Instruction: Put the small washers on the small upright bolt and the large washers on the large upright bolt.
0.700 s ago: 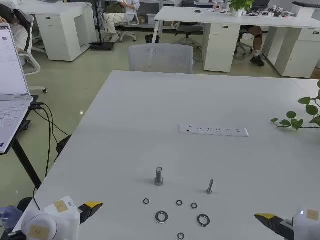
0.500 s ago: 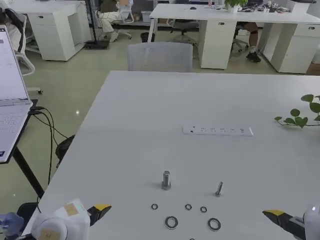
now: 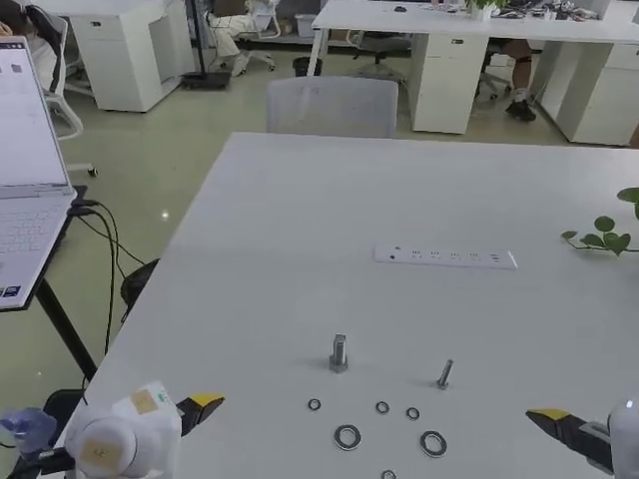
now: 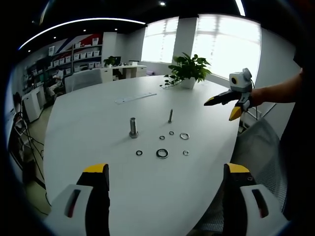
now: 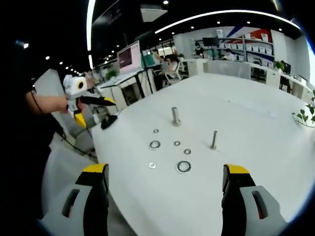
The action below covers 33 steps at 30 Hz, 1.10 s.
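**Both grippers wide open at the near edge, washers loose in front of two standing bolts**

The left gripper (image 4: 166, 169) and the right gripper (image 5: 165, 169) hover at the near edge of the white table (image 3: 349, 200). They sit low in the head view's two bottom corners, well apart, with the work area open between them. Each has its yellow-tipped jaws spread wide and empty. In each gripper view the other gripper is held out on a forearm above the table's edge, tips aimed in toward the washers.

The washers lie nearest, all flat and apart from one another. A lone small washer (image 3: 388, 475) sits at the bottom edge of the head view. Behind it are one large washer (image 3: 347, 436) on the left and a second large washer (image 3: 433, 443) on the right. Next comes a loose row of three small washers (image 3: 315, 404) (image 3: 382, 407) (image 3: 412, 413).

Just past that row the large bolt (image 3: 339, 353) stands on the left and the small bolt (image 3: 444, 374) on the right, well apart. Both rest on their heads with bare shanks pointing up, long axis vertical.

Farther on is a broad stretch of bare tabletop. A power strip (image 3: 445, 257) lies across it, its length running left to right. Plant leaves (image 3: 609, 235) reach in over the right edge. The left edge runs away diagonally, with open floor beside it and a laptop (image 3: 25, 190) on a stand. A grey chair (image 3: 332, 105) stands at the far edge.
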### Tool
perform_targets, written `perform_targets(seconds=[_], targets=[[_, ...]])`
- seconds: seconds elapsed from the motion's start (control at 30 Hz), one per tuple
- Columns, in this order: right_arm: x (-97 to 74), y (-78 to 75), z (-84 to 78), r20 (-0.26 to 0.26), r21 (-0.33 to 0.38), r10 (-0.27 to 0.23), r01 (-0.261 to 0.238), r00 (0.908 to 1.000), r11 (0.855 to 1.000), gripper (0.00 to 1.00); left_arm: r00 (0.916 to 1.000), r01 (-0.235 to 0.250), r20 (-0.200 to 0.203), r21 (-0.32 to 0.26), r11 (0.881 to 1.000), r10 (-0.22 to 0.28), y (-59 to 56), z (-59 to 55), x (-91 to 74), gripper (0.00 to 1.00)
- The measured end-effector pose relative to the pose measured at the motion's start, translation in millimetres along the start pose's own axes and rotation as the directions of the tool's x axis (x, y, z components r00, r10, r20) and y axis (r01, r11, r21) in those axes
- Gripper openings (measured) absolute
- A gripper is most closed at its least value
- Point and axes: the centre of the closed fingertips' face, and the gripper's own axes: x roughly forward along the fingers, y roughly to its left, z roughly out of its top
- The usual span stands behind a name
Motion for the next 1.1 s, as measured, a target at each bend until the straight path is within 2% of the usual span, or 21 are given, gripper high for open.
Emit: perform_targets(seconds=[0.1,0.2,0.3,0.43,0.53,0.63,0.7,0.73,0.83,0.9,0.93,1.03,1.1], targets=[[2.9,2.5,3.6,-0.010,-0.028,0.008,-0.009,0.9999,1.000,0.97,1.0000,-0.001,0.009,-0.019,1.000,0.001,-0.6,1.0,2.5,0.98],[8.3,3.8,12.2,-0.013,-0.024,0.024,-0.024,0.9996,0.999,0.96,1.0000,-0.004,0.004,-0.012,1.000,0.004,-1.4,-1.6,6.8,0.98],[14.6,6.6,19.4,-0.045,-0.087,0.046,-0.050,0.9979,0.995,0.94,0.9999,-0.002,-0.016,-0.006,1.000,0.002,-4.1,-4.7,8.9,0.98],[25.8,8.7,34.6,-0.041,-0.103,0.075,-0.078,0.9964,0.992,0.92,0.9999,0.011,-0.007,-0.009,1.000,-0.011,-10.3,-1.4,9.6,0.98],[33.9,12.6,39.9,-0.057,-0.126,0.090,-0.097,0.9943,0.987,0.89,0.9999,0.014,-0.004,-0.012,1.000,-0.014,-12.3,0.2,11.3,0.97],[42.5,15.4,36.8,-0.113,-0.156,0.095,-0.112,0.9891,0.981,0.85,1.0000,0.008,0.002,-0.020,1.000,-0.008,-13.4,0.3,13.1,0.97],[46.2,15.7,35.7,-0.125,-0.172,0.096,-0.116,0.9875,0.978,0.83,0.9999,0.010,0.006,-0.023,1.000,-0.010,-15.2,1.0,13.3,0.97],[47.3,15.4,31.5,-0.157,-0.174,0.095,-0.123,0.9830,0.977,0.81,0.9999,0.012,0.009,-0.023,1.000,-0.012,-16.5,1.2,13.6,0.97],[51.1,13.0,25.0,-0.204,-0.170,0.091,-0.127,0.9747,0.977,0.74,0.9999,0.010,0.004,-0.016,1.000,-0.010,-17.3,0.3,14.0,0.97],[52.7,11.9,22.4,-0.219,-0.184,0.094,-0.136,0.9712,0.974,0.74,1.0000,0.007,0.001,-0.005,1.000,-0.007,-17.7,0.0,14.1,0.97],[53.5,8.5,18.1,-0.242,-0.193,0.090,-0.139,0.9660,0.971,0.74,1.0000,0.007,0.001,-0.002,1.000,-0.007,-17.6,-0.3,14.2,0.97],[56.4,5.6,17.3,-0.260,-0.203,0.085,-0.140,0.9618,0.969,0.74,0.9999,0.011,0.000,-0.004,1.000,-0.011,-18.2,-2.1,14.8,0.97],[55.9,-1.6,15.5,-0.278,-0.208,0.077,-0.138,0.9575,0.968,0.71,0.9999,0.013,-0.007,0.001,1.000,-0.013,-18.1,-3.8,14.7,0.97]])
